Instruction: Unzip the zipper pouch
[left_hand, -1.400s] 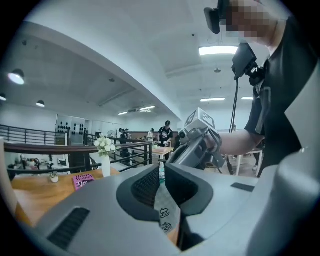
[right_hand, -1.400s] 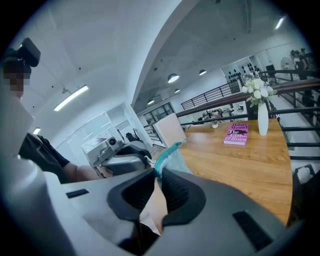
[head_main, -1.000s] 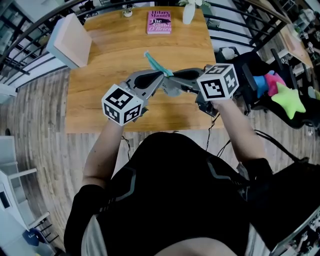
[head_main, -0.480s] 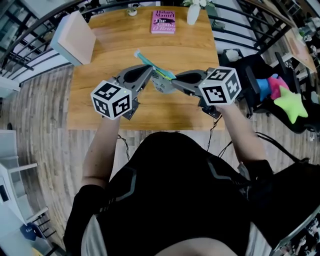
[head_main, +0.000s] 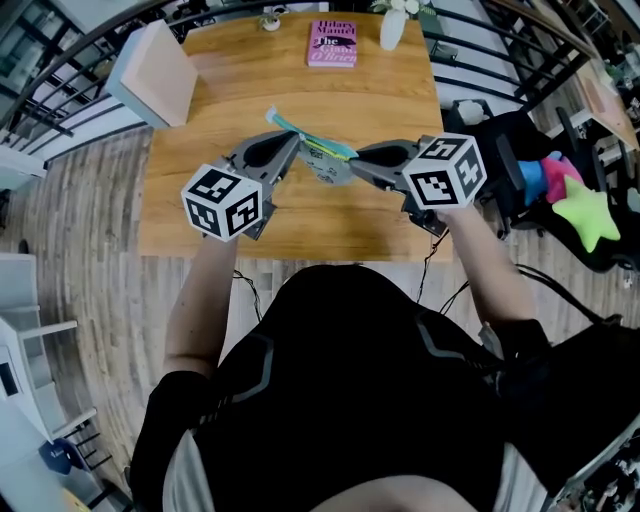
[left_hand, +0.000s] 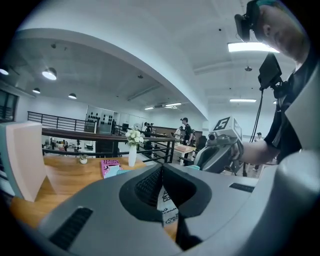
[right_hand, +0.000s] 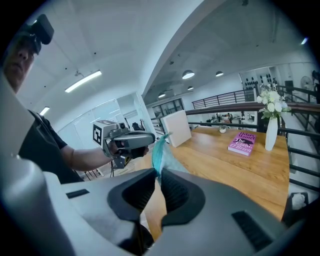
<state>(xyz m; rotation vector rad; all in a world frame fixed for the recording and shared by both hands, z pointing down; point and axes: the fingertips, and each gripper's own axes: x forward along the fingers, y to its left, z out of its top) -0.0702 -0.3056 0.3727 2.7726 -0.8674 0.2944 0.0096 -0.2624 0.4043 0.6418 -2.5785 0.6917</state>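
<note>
Zipper pouch (head_main: 325, 165) hangs in the air over the table (head_main: 220, 110), held up between the two tools. The left gripper (head_main: 296, 143) is clamped on its white printed cloth (left_hand: 168, 209). The right gripper (head_main: 352, 163) is pinched onto the teal zip edge (right_hand: 159, 147). That teal line is the long axis: from the right jaws it runs straight ahead toward the left gripper and on past its tip. The two tips sit close, equally near the pouch. Whether the right jaws hold the slider itself I cannot tell; any pull probably has to follow that line.
</note>
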